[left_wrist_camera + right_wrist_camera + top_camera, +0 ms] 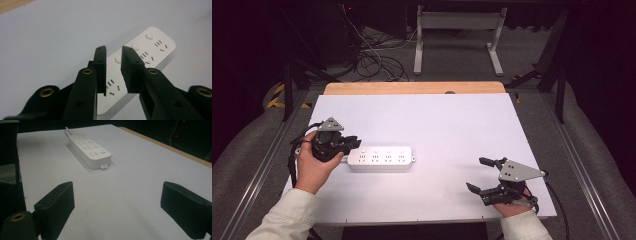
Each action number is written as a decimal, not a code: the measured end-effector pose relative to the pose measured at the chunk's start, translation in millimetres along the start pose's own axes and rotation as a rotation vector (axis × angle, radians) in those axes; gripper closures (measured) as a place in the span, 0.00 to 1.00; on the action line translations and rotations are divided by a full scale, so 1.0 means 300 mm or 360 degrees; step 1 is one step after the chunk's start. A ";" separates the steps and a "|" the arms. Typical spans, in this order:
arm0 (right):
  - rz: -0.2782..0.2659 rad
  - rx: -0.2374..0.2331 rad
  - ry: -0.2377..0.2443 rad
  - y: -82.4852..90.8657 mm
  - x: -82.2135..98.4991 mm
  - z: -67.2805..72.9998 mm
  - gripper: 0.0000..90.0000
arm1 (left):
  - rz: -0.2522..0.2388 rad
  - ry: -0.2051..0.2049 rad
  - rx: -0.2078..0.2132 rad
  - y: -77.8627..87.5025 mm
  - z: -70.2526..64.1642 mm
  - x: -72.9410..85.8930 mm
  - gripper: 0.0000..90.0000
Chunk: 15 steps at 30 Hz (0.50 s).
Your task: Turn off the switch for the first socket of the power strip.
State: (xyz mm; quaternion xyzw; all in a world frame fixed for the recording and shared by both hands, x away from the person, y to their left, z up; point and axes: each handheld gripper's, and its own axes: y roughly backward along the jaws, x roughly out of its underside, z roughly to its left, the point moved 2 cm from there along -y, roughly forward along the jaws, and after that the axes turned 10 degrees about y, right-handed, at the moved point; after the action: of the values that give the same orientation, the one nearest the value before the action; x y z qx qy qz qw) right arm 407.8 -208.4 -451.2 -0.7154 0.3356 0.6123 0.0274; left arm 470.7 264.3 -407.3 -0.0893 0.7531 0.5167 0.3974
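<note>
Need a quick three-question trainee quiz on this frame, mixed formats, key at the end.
1. True or false: the right gripper has its jaws spread wide over bare table.
2. How many outlet groups does the white power strip carry? A) two B) four C) six
3. Which gripper sits at the strip's end, jaws narrowed with a small gap?

Key: 1 true; 2 B; 3 the left gripper.

A flat white rectangular tabletop sheet [437,120] spreads ahead of the left gripper. Beyond that gripper, along the far edge, runs a pale wooden table strip [414,88]. Farther still stands a white metal table frame [458,30] with 2 legs, and loose black cables [377,62] lie tangled on the grey floor.
</note>
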 end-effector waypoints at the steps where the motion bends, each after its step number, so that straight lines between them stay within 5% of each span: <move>1: 0.0002 -0.0001 0.0000 0.000 0.000 0.000 0.14 | 0.0020 -0.0001 -0.0007 -0.006 0.003 -0.001 0.89; 7: -0.0006 -0.0004 -0.0002 0.002 -0.001 0.000 0.14 | 0.0147 0.0032 -0.0006 -0.041 0.016 -0.006 1.00; 15: -0.0010 -0.0011 -0.0006 0.000 0.000 -0.001 0.14 | 0.0271 0.0021 -0.0034 -0.094 0.033 -0.020 1.00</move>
State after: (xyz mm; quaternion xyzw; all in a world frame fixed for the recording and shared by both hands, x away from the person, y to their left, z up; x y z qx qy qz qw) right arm 408.1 -208.6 -451.1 -0.7153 0.3312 0.6148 0.0276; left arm 495.1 258.2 -424.6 -0.0327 0.7550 0.5560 0.3460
